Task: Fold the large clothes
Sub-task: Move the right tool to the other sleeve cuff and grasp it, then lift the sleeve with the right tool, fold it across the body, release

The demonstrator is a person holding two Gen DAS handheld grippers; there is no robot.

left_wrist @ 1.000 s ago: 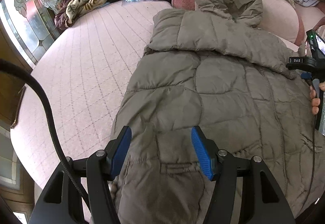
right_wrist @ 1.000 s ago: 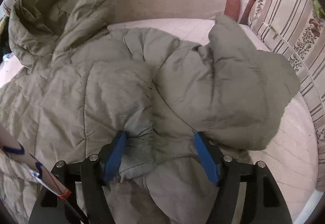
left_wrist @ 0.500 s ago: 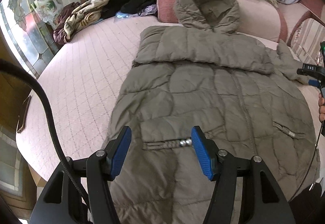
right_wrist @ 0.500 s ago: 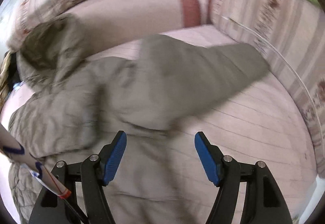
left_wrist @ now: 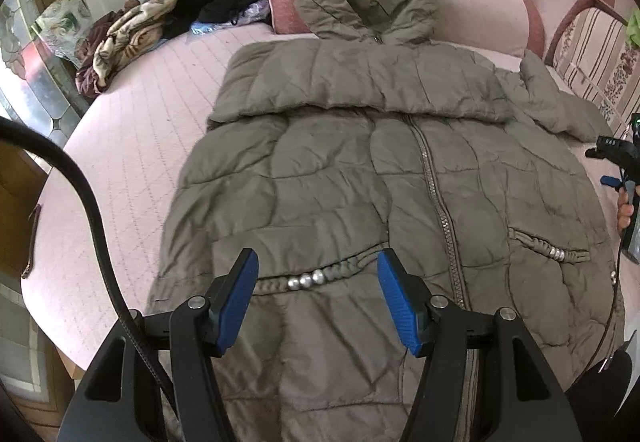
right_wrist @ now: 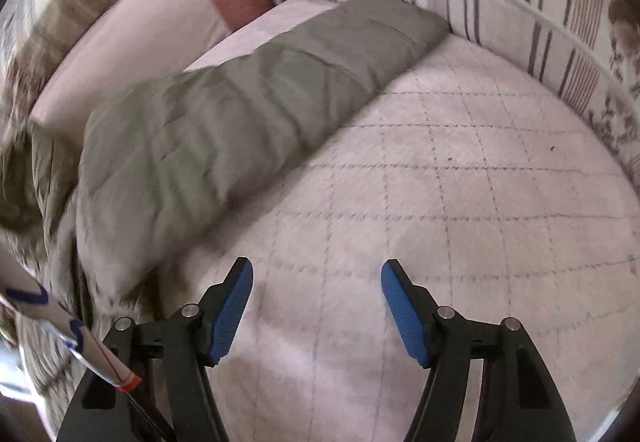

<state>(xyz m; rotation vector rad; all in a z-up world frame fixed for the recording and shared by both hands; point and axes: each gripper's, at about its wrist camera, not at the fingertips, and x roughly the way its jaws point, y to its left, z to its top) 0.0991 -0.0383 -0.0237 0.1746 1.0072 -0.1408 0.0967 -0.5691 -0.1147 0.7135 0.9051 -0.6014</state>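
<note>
We see the olive quilted hooded coat (left_wrist: 360,169) spread mid-frame on the pink quilted bed (left_wrist: 132,129), left gripper (left_wrist: 318,296) apart and empty above its pocket, right gripper (right_wrist: 316,308) closing on nothing.

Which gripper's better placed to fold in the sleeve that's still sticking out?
Right, probably. The right gripper, jaws closing on nothing, sits over bare bed beside the outstretched sleeve. The left gripper is over the coat's pocket, on the far side from that sleeve.
</note>
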